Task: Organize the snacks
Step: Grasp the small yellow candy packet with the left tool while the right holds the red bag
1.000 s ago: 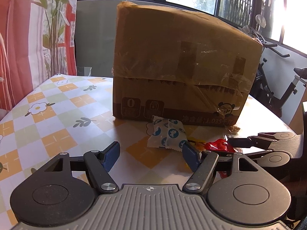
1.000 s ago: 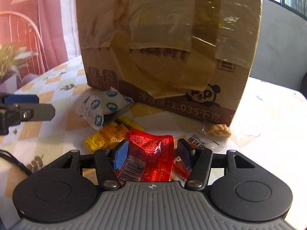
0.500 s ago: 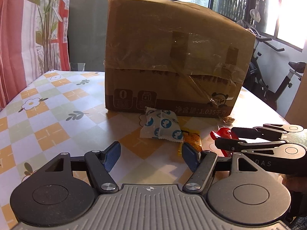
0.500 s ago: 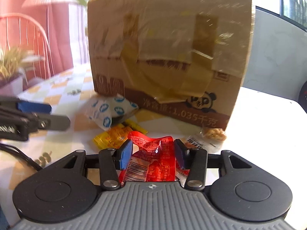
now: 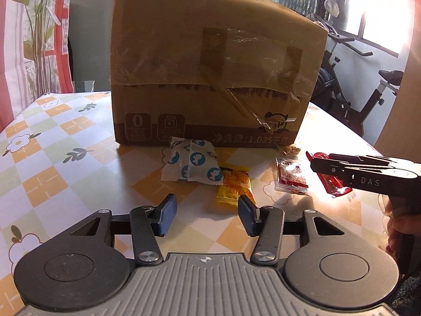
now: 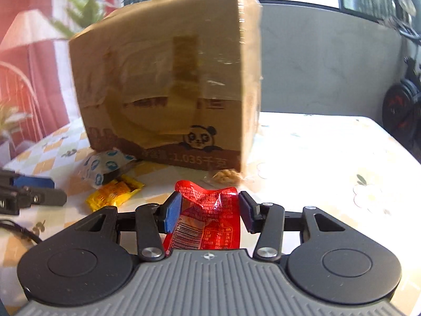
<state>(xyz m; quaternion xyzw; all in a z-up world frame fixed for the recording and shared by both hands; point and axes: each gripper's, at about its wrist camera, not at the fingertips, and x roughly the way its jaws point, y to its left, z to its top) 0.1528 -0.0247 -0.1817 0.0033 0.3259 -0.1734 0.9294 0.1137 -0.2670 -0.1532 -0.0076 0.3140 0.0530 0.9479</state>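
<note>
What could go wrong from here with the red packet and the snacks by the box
The right gripper holds the red packet crumpled and loosely, so it may slip out. The left gripper, whose jaws have just been closing on nothing, hovers by the yellow packet and could nudge it.

A table covered in a checked orange, green and white floral cloth (image 5: 52, 142). Beyond its far left corner hangs a red and white curtain printed with tall green plants (image 5: 34, 31). Past the far edge stands a grey wall panel (image 6: 329, 60) under windows. An exercise bike (image 5: 363, 89) stands beyond the right edge.
</note>
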